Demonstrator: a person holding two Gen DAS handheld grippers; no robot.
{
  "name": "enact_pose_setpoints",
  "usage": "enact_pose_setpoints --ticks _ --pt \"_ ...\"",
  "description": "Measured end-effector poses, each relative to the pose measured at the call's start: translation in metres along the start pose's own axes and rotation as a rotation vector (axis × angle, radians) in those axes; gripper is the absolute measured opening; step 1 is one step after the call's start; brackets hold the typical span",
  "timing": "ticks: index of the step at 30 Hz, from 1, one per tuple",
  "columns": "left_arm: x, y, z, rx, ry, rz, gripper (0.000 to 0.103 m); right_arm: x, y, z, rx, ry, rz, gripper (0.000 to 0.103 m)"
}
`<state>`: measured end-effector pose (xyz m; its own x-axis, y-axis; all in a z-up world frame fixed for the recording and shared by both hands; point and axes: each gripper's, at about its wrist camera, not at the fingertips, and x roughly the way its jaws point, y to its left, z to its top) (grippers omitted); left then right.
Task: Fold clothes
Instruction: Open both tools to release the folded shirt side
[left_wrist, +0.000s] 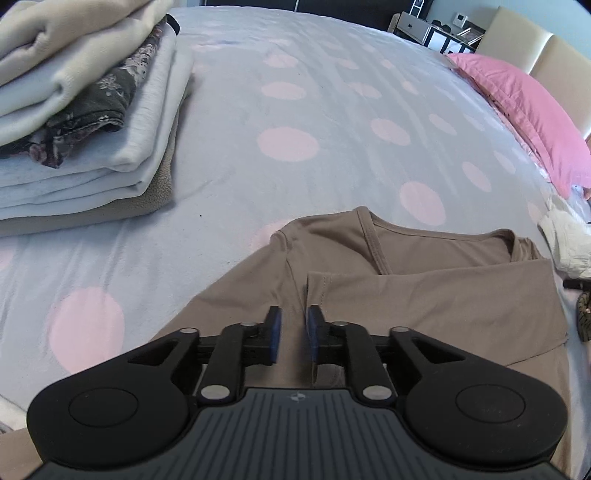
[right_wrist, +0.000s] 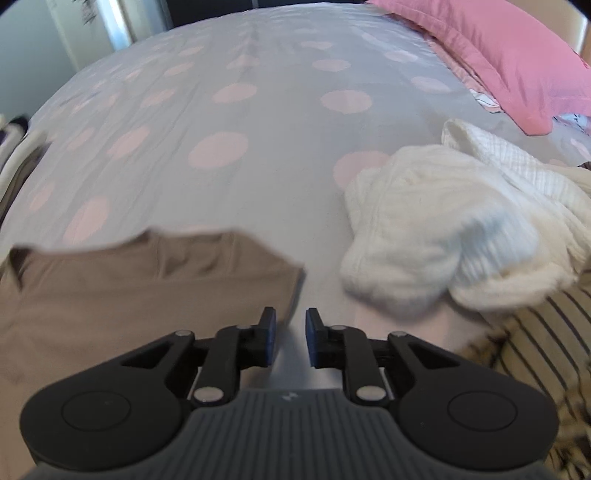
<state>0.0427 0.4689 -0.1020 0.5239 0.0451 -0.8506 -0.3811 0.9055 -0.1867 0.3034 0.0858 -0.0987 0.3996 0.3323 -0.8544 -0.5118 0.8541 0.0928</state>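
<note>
We are looking at one taupe V-neck top (left_wrist: 424, 295) lying flat on the bed (left_wrist: 229, 177), its neckline pointing away from us; its lower part is running under the gripper bodies and out of frame, so we are not seeing its hem. One folded-in panel edge is standing up slightly between the blue pads of the left hand-held gripper (left_wrist: 294, 325); the jaws are standing a narrow gap apart, and we cannot tell whether the pad nearest the edge is touching it. The right hand-held gripper (right_wrist: 290, 328) is hovering at the top's right-hand edge, its jaws likewise slightly parted with only bare sheet showing between them and nothing held; that view is blurred, so fine detail of the cloth is hard to make out.

Just beyond that edge we are seeing one crumpled white ribbed garment (right_wrist: 443, 236), and beside it a striped fabric (right_wrist: 535, 354) cut off by the frame; what it is we cannot tell. On the far left, one stack of folded clothes (left_wrist: 92, 122) is sitting on the sheet, with at least five layers visible, among them a dark floral piece (left_wrist: 99, 107); its upper and left parts are cropped. One pink pillow (left_wrist: 528, 110) is lying at the head of the bed, against a cream headboard (left_wrist: 524, 40).
</note>
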Motion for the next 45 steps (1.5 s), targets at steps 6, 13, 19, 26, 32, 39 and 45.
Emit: enact_pose_setpoints --ticks 6,13,19,26,32,39,45 --pt "-0.005 -0.018 -0.013 0.087 0.018 -0.069 0.042 -0.029 0.014 -0.042 -0.114 0.057 0.067 0.026" --pt "0.013 -0.021 -0.023 0.093 0.077 -0.035 0.016 -0.020 0.031 -0.072 -0.258 0.078 0.037 0.040" --pt "-0.001 -0.015 -0.015 0.048 0.078 -0.089 0.001 -0.019 0.029 -0.067 -0.248 0.067 0.023 0.005" --pt "0.009 -0.011 -0.016 0.041 0.166 -0.060 0.001 -0.016 0.022 -0.066 -0.221 0.091 0.009 0.005" --pt "-0.007 -0.013 -0.017 0.048 0.155 -0.039 0.021 -0.024 0.021 -0.066 -0.200 0.114 0.028 0.018" --pt "-0.086 0.017 -0.008 0.028 0.068 0.035 0.028 -0.078 0.033 -0.071 -0.192 0.085 0.059 0.046" --pt "-0.154 0.075 -0.026 -0.079 0.020 0.151 0.028 -0.115 0.046 -0.095 -0.177 0.093 0.141 0.051"
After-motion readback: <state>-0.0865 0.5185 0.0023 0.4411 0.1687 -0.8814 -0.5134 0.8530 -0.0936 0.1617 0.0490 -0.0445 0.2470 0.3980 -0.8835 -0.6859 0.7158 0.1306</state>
